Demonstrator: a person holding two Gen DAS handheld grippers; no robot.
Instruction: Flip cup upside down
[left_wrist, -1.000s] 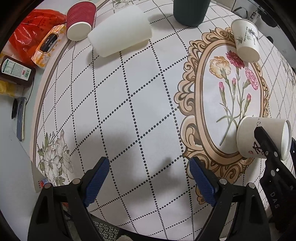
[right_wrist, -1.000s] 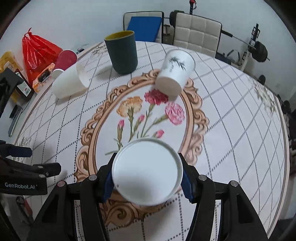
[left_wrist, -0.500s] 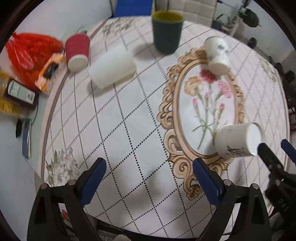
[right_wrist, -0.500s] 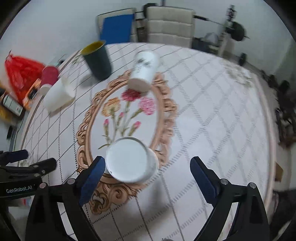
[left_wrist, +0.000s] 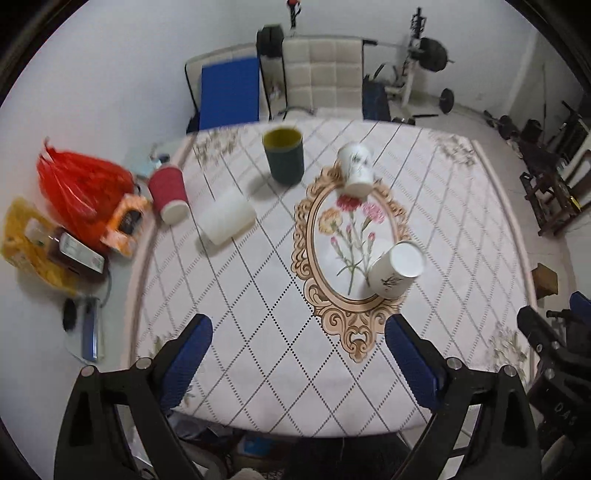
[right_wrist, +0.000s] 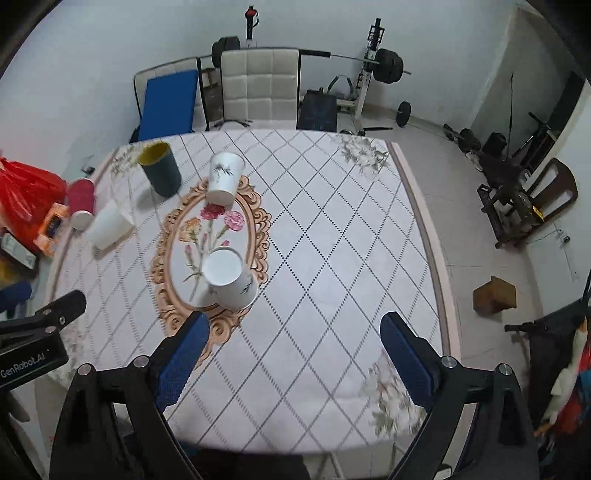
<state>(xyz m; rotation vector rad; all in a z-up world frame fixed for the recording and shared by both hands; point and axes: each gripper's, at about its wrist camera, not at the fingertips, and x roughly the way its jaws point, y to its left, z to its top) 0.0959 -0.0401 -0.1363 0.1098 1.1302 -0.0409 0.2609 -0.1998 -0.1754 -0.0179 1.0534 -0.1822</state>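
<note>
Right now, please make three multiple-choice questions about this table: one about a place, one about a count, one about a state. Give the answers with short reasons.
1. Where does the near white cup stand?
A. on the floral oval
B. beside the red bag
C. on the chair

2. How many cups are on the table?
A. three
B. five
C. seven

3. How is the right gripper?
A. shut on a cup
B. open, holding nothing
C. out of view

Answers:
1 A: it stands on the oval's near end, base up.
2 B: near white cup, far white cup, dark green cup, red cup, plain white cup.
3 B: its fingers are wide apart with only tablecloth between them.
</note>
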